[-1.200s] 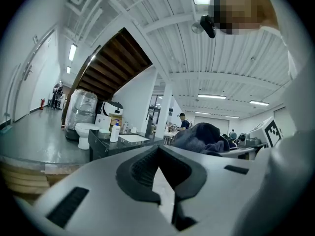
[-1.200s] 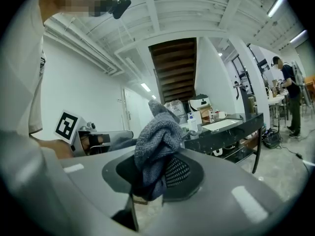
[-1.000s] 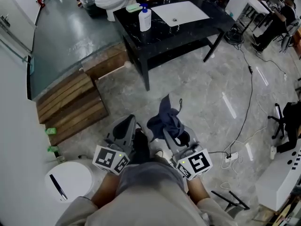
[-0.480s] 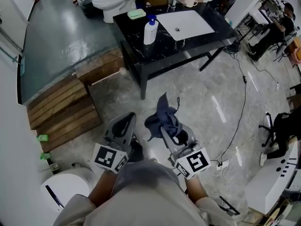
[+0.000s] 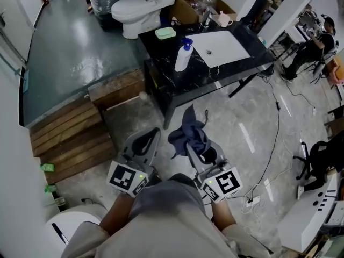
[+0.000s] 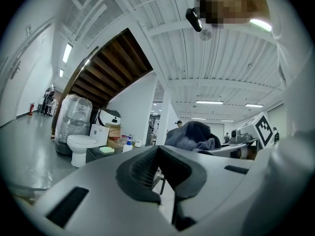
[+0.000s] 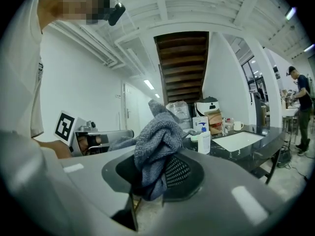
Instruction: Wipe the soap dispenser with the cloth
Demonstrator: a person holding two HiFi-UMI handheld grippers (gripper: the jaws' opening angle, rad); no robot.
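**Both grippers short of the bench, cloth in the right one**

Far left: a slatted wooden platform (image 5: 70,138) lies on the floor, with a white toilet (image 5: 131,4) beyond it.

Left gripper (image 5: 149,135): the jaws are closed together with nothing between them. It points roughly level toward the bench and is held low in front of the person, over the grey floor (image 5: 236,122).

A black bench (image 5: 161,52) stands ahead, well apart from both grippers. On it, left to right:
- A green soap dish (image 5: 165,33) sits near the back edge.
- The soap dispenser (image 5: 183,58), a white bottle with a blue pump, stands upright on the left part of the top, just left of the white basin (image 5: 223,47).
- A mug (image 5: 223,19) sits behind the basin.

Right gripper (image 5: 190,150): it is just beside the left one, and its jaws are clamped on the grey-blue cloth (image 5: 191,130). The cloth is bunched and stands up above the jaws, with a fold drooping over them. Cloth and dispenser are not in contact.

Right of the grippers: a cable (image 5: 279,128) trails across the floor.
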